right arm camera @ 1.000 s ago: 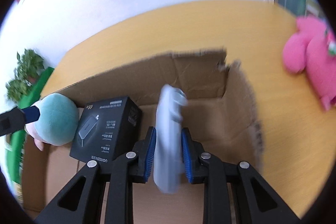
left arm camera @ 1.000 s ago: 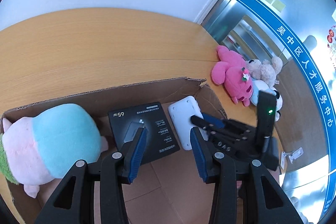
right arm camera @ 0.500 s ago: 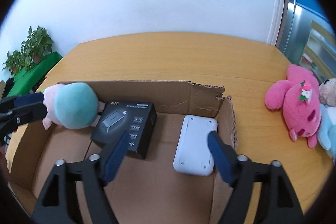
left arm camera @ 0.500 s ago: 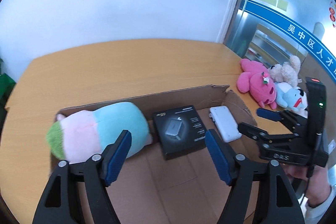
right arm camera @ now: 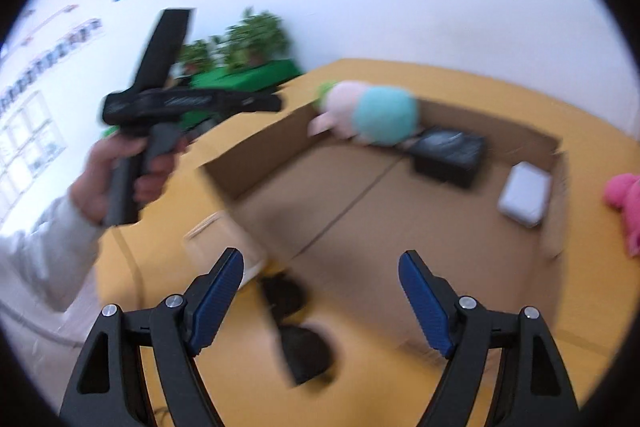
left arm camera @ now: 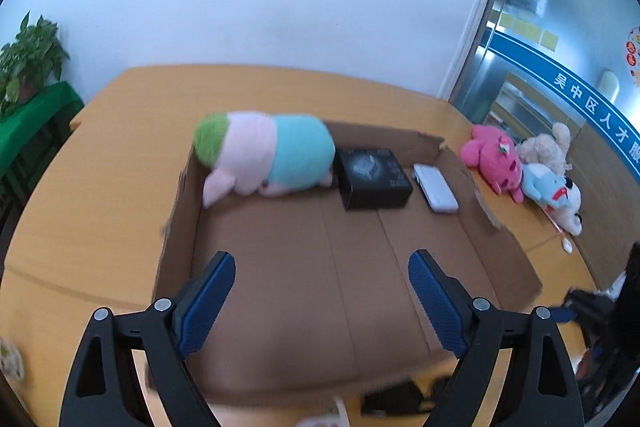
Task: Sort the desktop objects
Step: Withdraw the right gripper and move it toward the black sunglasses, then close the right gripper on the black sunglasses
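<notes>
Left claw (left arm camera: 322,291): jaws opening, nothing between them, above the near floor of the cardboard box (left arm camera: 504,227). Right claw (right arm camera: 320,295): jaws wide, empty, over the box's near corner. Inside, along the far wall, lie the striped plush (left arm camera: 264,157), the black carton (left arm camera: 372,177) and the white device (left arm camera: 436,187). The pink plush (left arm camera: 494,159) and its companions lie unsorted on the surface (left arm camera: 120,147), right of the box. Risk: dark items (right arm camera: 300,339) just beside the near wall sit low and blurred; a hasty reach may snag that wall and shift the box.

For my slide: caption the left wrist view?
Open left tongs above a cardboard box holding a plush toy, black box, white device.
</notes>
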A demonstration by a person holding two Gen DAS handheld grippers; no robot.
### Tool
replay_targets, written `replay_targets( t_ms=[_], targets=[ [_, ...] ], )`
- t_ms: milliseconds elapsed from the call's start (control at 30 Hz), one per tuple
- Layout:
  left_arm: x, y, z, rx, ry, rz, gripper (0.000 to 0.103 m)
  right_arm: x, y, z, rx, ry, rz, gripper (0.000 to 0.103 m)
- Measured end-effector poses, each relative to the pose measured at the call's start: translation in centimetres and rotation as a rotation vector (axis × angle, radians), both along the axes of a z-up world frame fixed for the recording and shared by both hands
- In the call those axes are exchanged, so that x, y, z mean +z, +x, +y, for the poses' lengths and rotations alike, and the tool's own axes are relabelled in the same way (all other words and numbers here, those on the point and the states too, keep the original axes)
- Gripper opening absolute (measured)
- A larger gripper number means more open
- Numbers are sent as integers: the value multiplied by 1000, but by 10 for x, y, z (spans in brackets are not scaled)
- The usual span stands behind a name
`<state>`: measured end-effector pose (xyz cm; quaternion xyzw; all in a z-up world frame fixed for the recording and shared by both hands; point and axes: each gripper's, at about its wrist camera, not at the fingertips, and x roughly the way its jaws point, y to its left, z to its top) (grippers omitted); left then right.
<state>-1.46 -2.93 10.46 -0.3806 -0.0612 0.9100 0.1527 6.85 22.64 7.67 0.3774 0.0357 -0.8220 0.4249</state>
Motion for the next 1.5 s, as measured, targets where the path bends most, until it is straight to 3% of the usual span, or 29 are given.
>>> replay_targets(
  t_ms=[133,200,467,633,700,800,1000,1067,1100,1167,1300,1500],
  targets=[
    [-19,42,5,-25,9,-46,89,-56,6,-8,-34,55,-121,80],
    [-29,58,8,-37,31,-74,89,-68,1,-9,-50,40,-139,80],
    [-70,87,10,-49,132,-178,89,-100,-8,-39,8,93,-117,79],
    [-86,91,14,-81,207,-232,87,-102,31,-49,82,89,-133,79],
    [-92,92,17,-104,236,-259,82,-101,45,-51,94,75,-133,79],
    [-105,92,24,-148,302,-310,75,-101,42,-47,14,47,-126,79],
    [-125,83,41,-194,349,-386,44,-105,41,-69,22,75,-109,78],
    [-132,81,44,-191,341,-411,29,-106,46,-78,26,108,-66,73],
    [-134,81,45,-191,340,-420,27,-106,48,-79,23,118,-54,62],
    [-138,82,48,-189,323,-431,17,-106,48,-79,9,121,-57,60],
    [-133,86,53,-200,303,-415,13,-105,55,-79,-5,149,-40,59],
    [-100,96,59,-231,297,-344,13,-78,68,-65,-47,89,9,59]
  ],
)
